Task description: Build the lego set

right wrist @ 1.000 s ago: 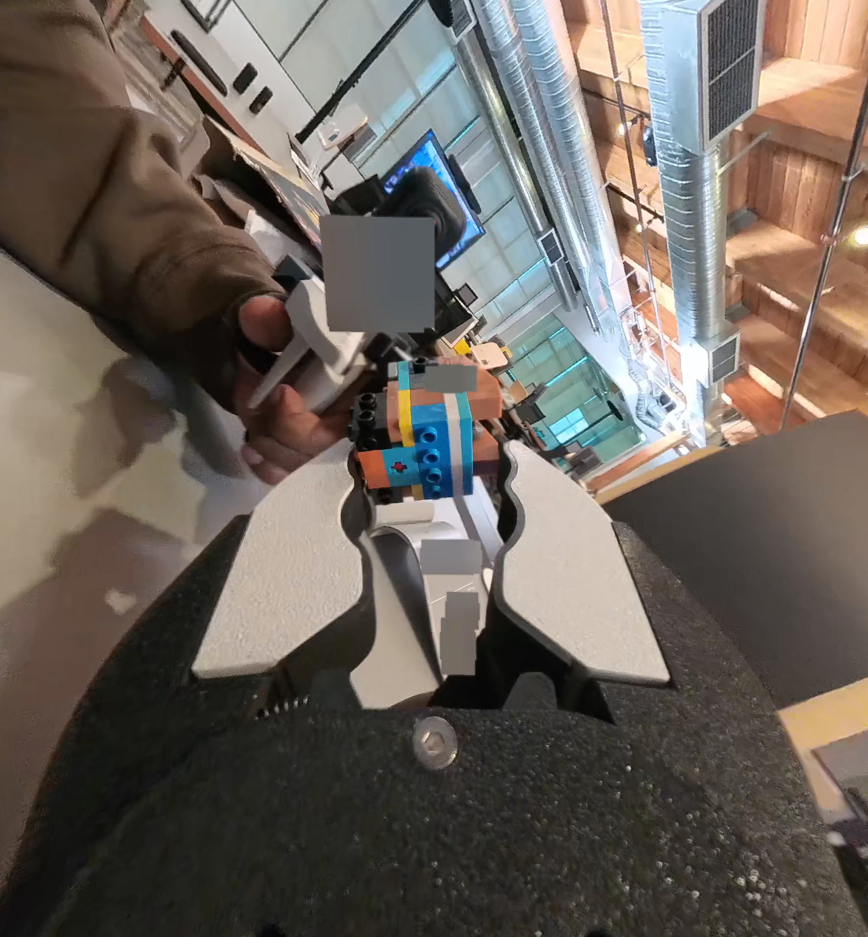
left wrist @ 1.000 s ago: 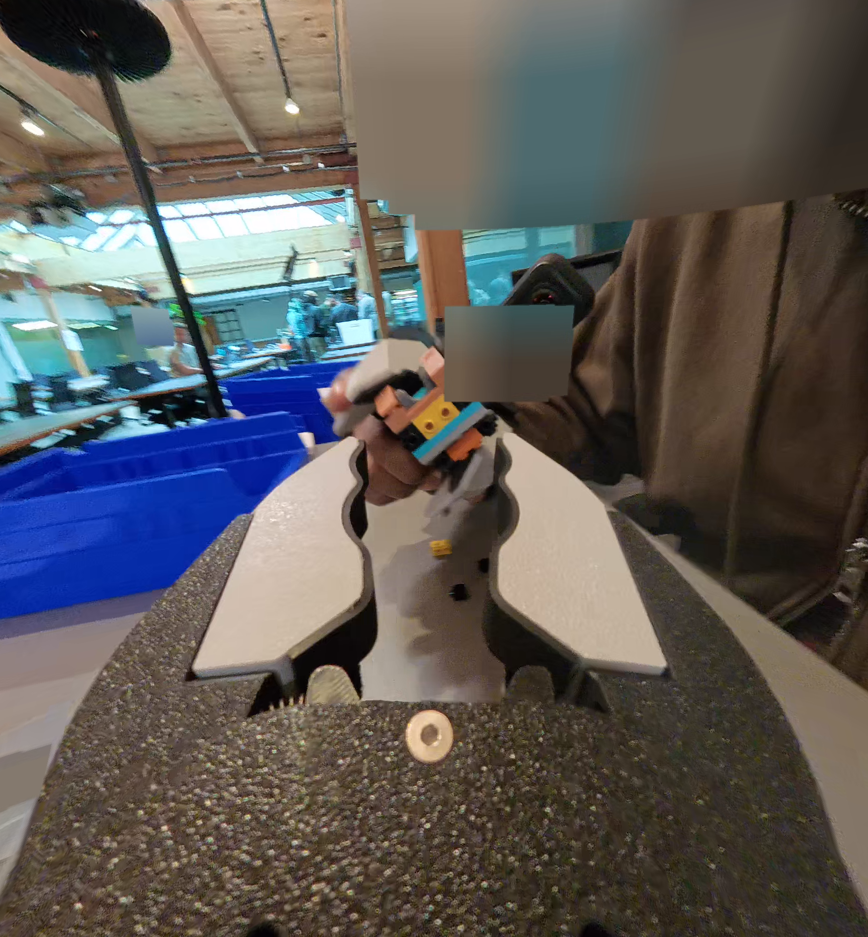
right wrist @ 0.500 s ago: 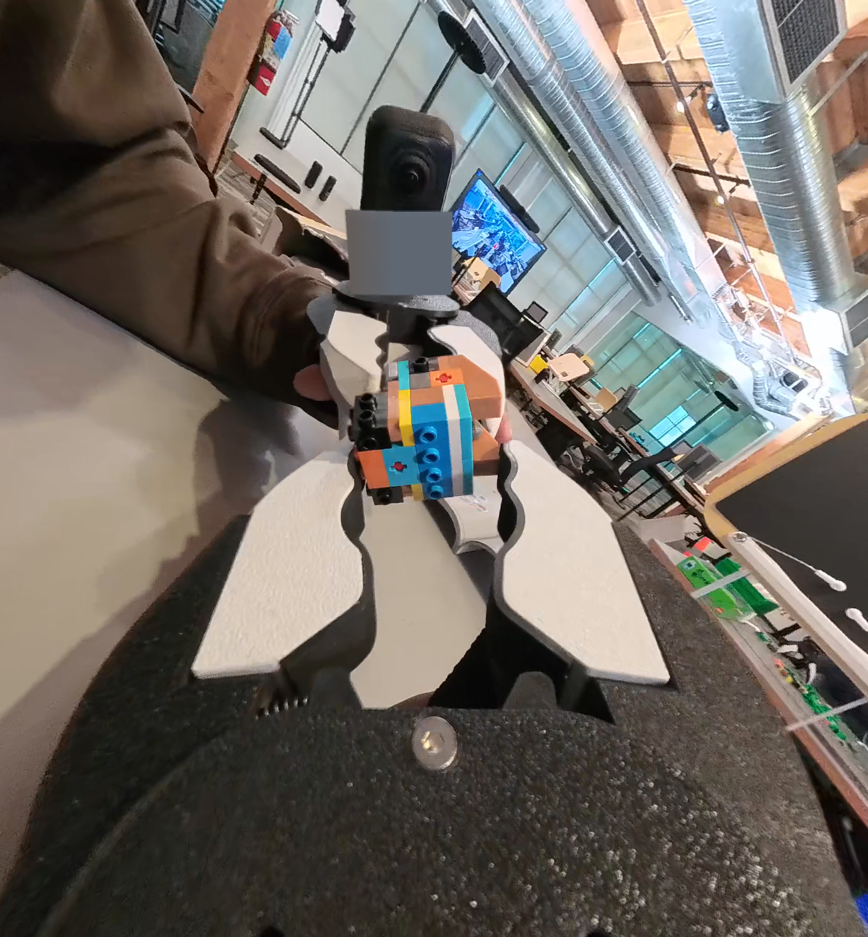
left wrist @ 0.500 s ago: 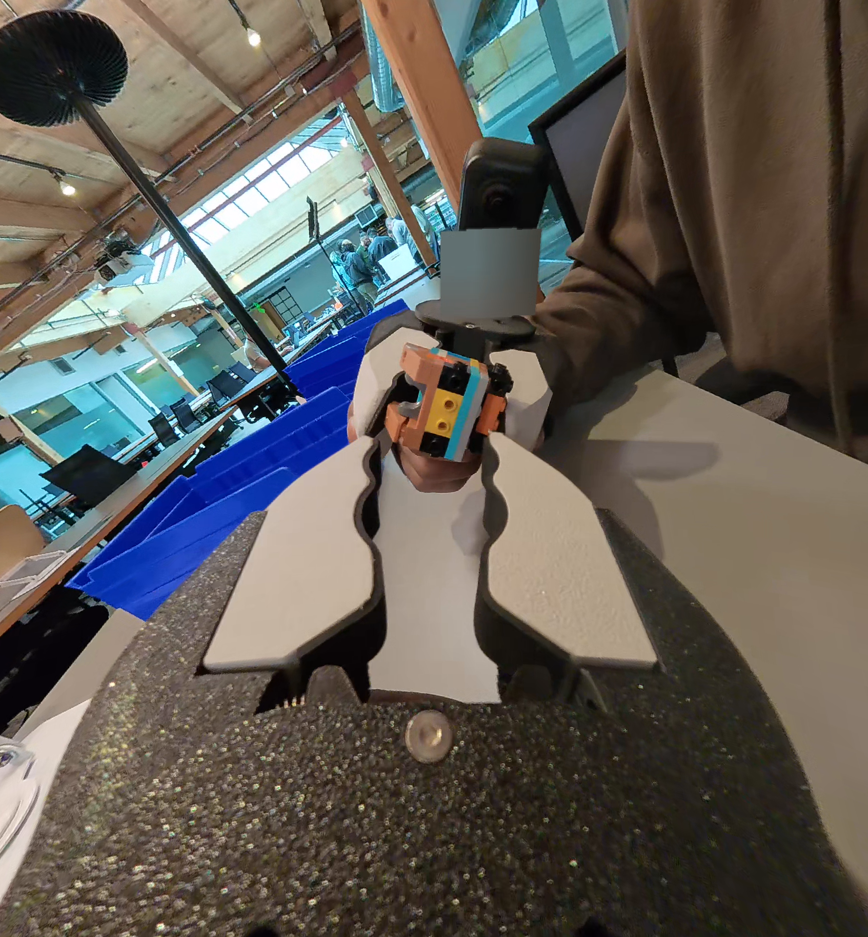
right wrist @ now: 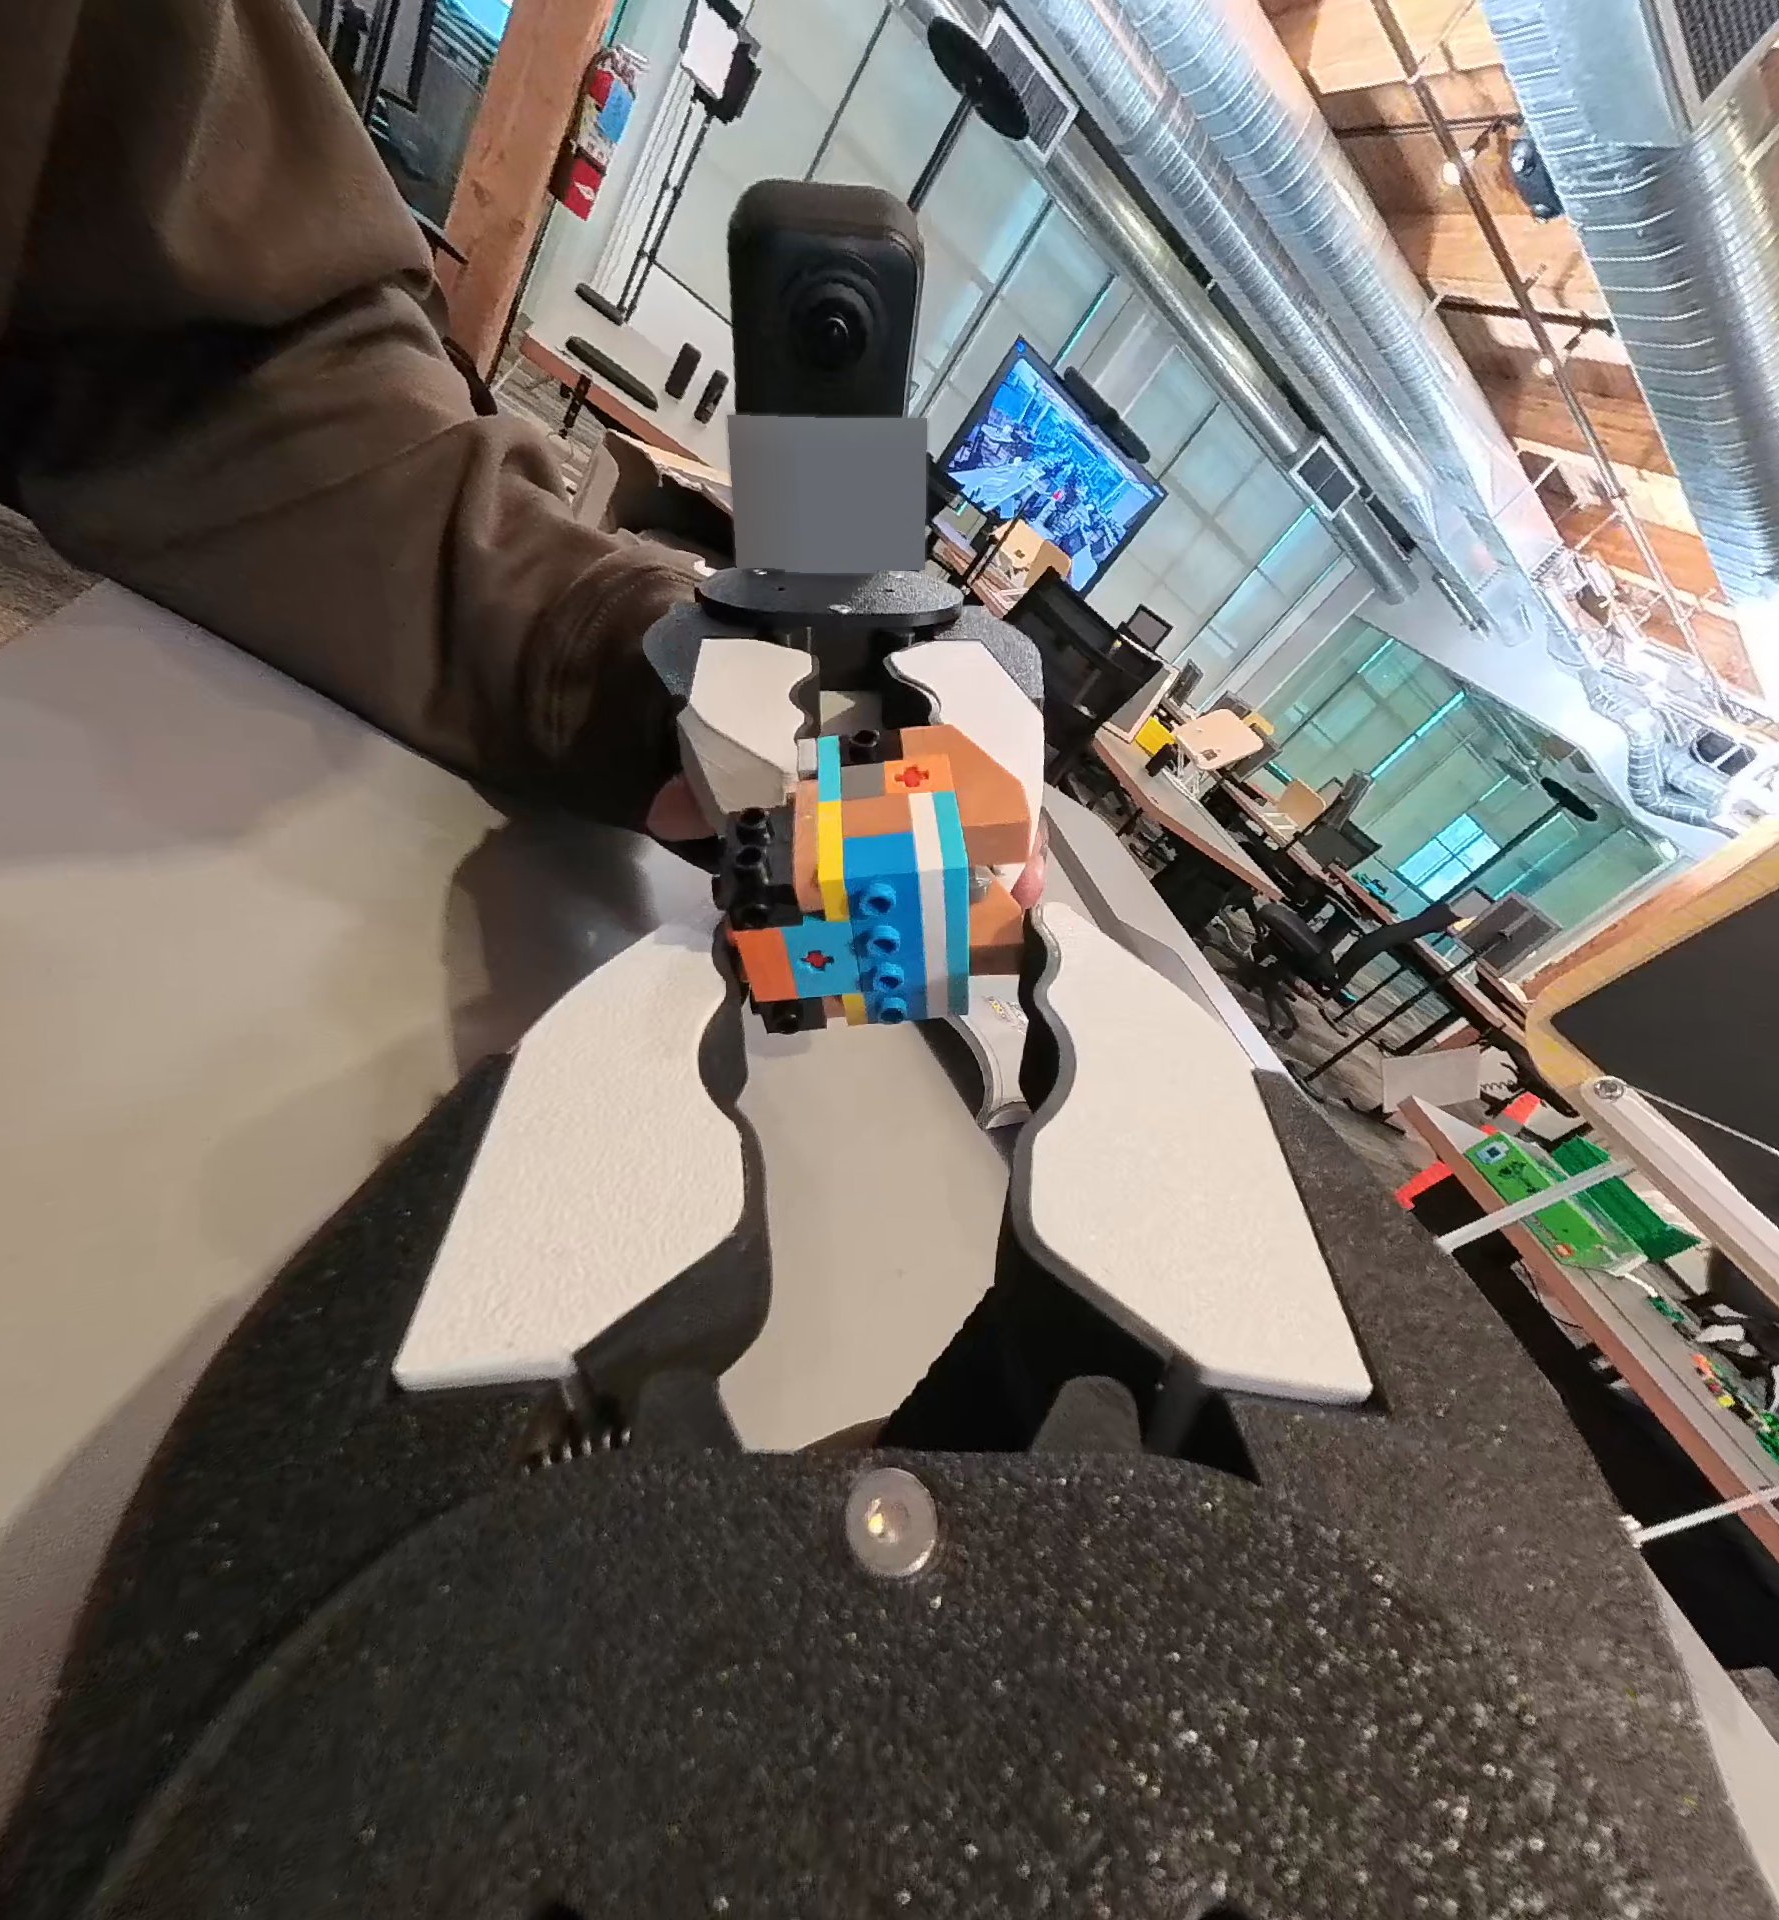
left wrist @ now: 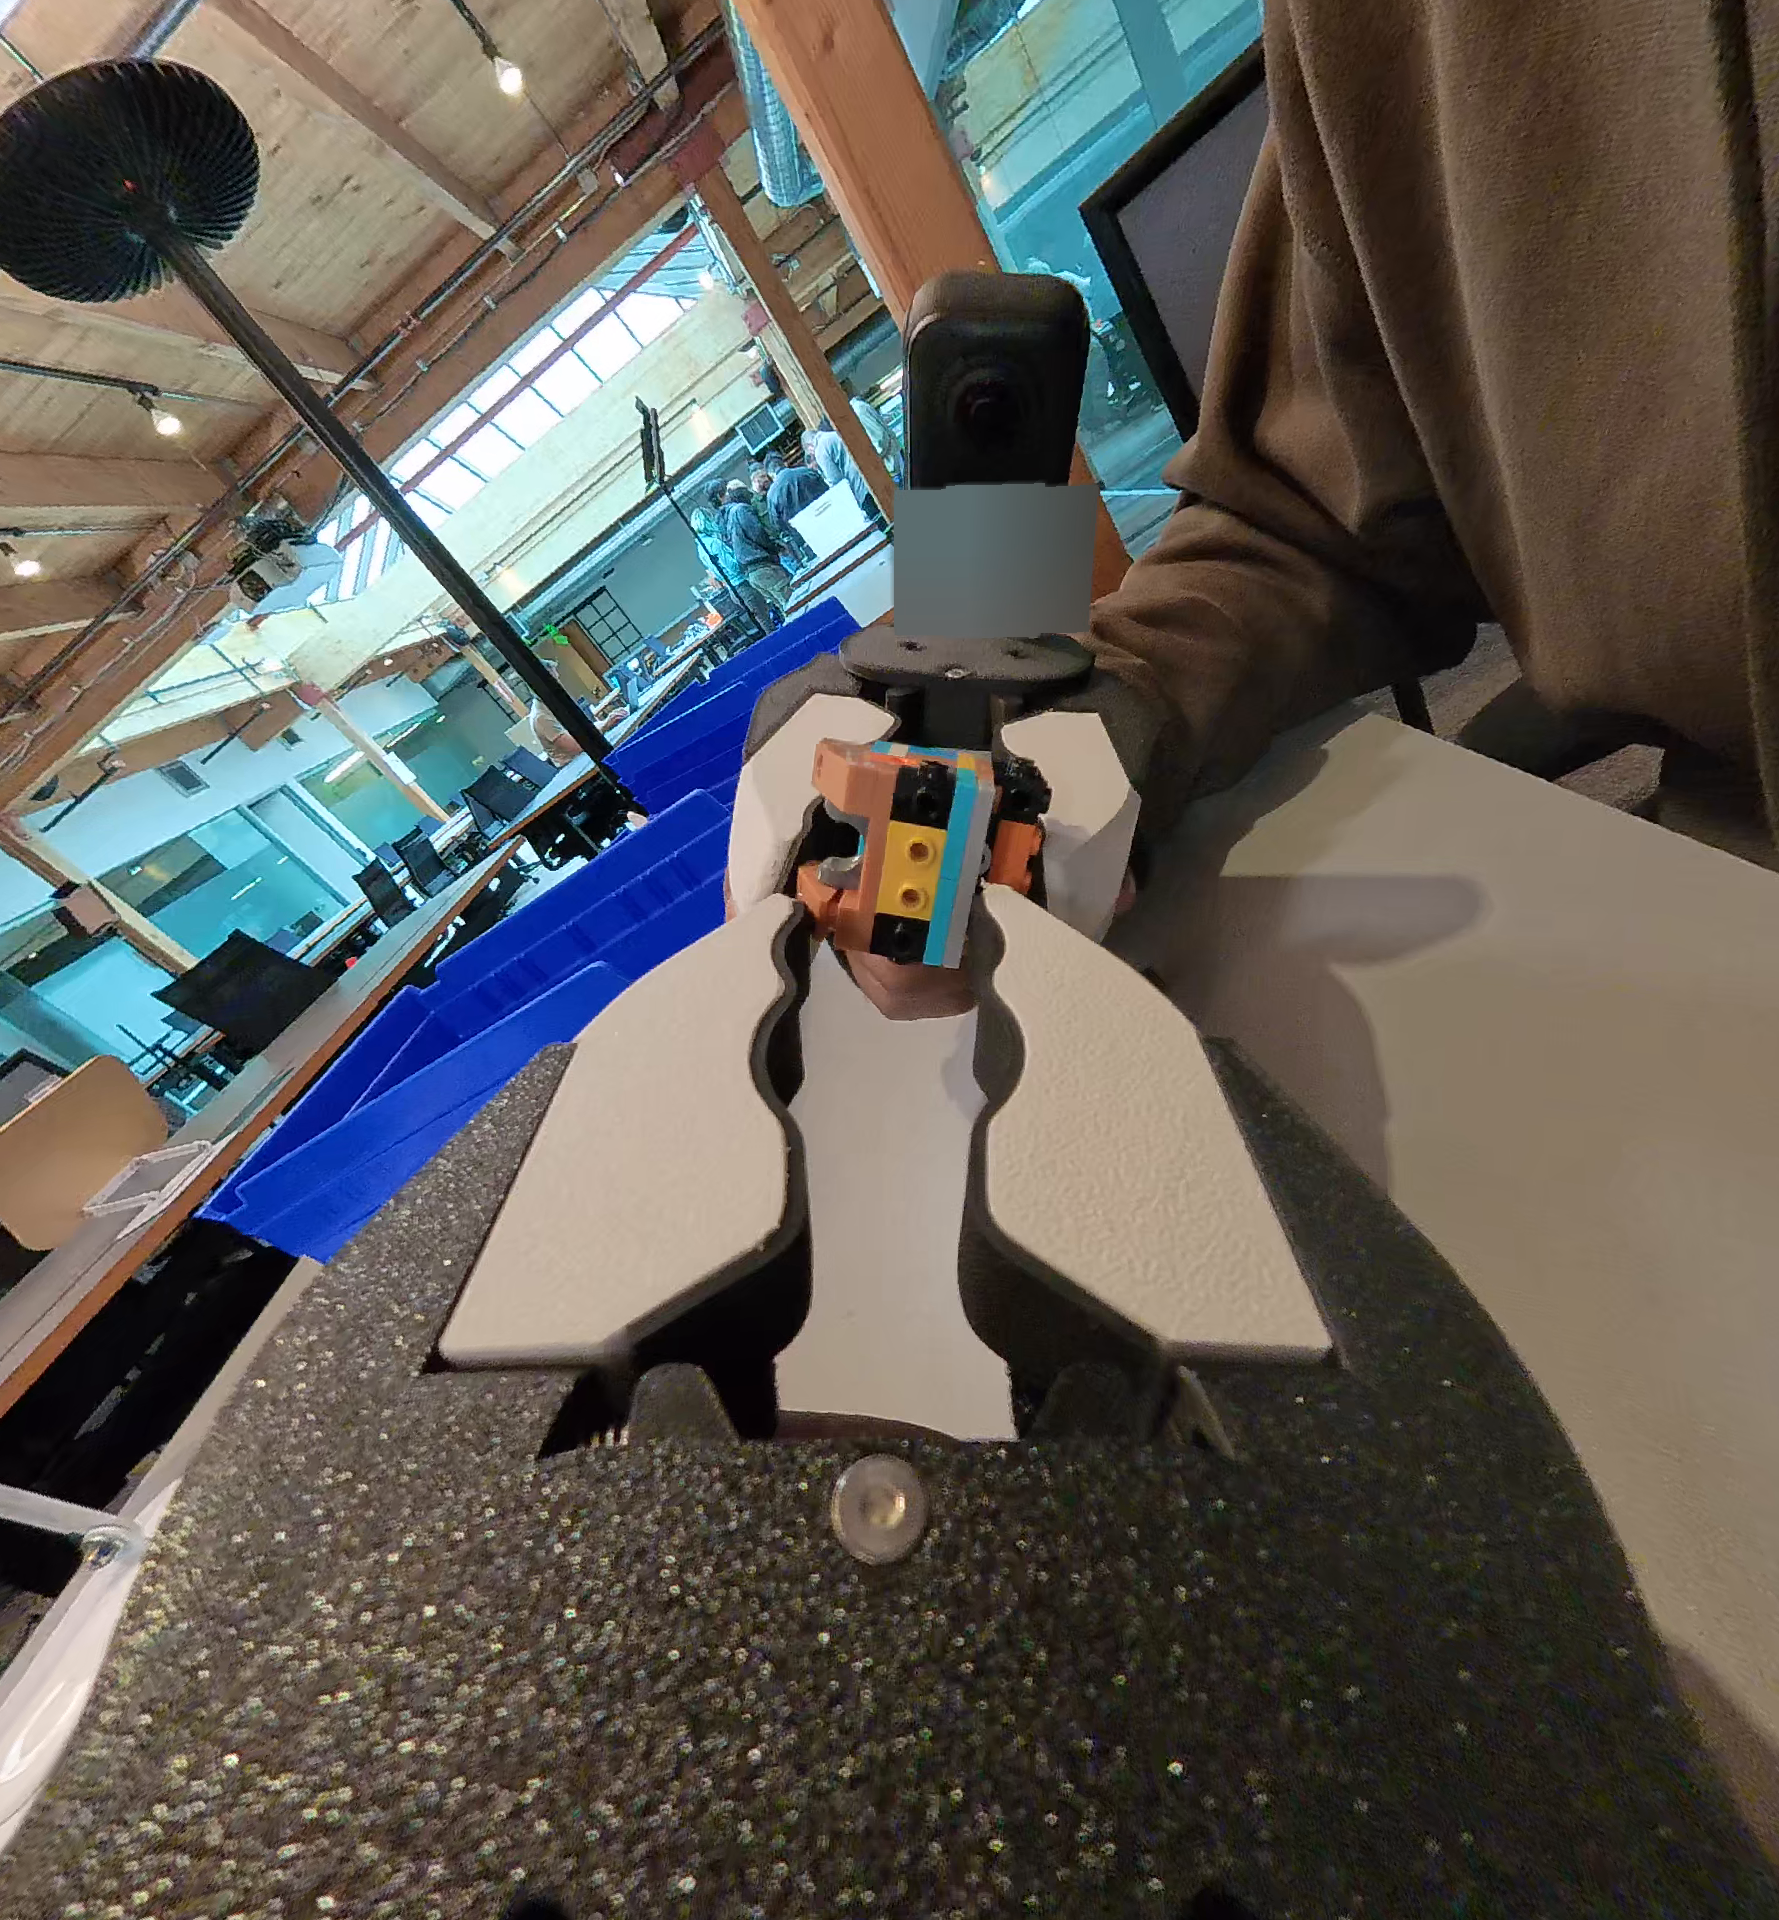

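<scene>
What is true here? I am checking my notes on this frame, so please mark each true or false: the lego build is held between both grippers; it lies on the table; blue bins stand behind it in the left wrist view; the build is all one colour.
1. The lego build is held up between the left gripper and the right gripper: true.
2. It lies on the table: false, it is held above it.
3. Blue bins stand behind it in the left wrist view: true.
4. The build is one colour: false, it shows orange, blue, yellow, black and grey.
</scene>
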Tool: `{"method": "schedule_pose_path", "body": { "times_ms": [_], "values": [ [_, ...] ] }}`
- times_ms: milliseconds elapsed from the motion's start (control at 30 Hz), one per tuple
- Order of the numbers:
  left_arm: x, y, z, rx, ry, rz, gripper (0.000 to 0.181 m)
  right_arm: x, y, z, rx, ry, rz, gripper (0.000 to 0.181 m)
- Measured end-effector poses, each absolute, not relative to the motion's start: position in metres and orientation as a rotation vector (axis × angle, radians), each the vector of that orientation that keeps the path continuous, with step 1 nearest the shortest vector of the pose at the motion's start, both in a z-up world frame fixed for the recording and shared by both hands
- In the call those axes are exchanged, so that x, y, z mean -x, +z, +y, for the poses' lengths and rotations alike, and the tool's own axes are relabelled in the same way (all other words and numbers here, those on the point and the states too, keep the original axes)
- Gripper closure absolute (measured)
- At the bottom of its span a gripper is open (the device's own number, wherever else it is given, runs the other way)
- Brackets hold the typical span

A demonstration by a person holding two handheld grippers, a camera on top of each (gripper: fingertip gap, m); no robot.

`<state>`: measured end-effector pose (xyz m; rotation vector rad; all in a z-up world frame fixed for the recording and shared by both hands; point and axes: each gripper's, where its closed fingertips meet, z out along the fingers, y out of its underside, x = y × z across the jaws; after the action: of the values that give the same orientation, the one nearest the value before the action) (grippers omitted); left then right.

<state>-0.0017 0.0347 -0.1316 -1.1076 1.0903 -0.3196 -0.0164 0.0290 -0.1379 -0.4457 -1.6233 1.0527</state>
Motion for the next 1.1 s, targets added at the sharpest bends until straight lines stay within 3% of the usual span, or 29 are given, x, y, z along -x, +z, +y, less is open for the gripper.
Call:
{"method": "schedule_pose_path", "body": {
  "times_ms": [967,1100],
  "values": [
    [0.005,-0.130,0.040,1.100,-0.325,1.024,0.154,0.018,-0.134,0.036,0.455,0.998,-1.599,0.131],
    [0.017,-0.125,0.043,1.121,-0.383,0.965,0.141,0.017,-0.131,0.042,0.485,1.026,-1.577,0.131]
  ]
}}
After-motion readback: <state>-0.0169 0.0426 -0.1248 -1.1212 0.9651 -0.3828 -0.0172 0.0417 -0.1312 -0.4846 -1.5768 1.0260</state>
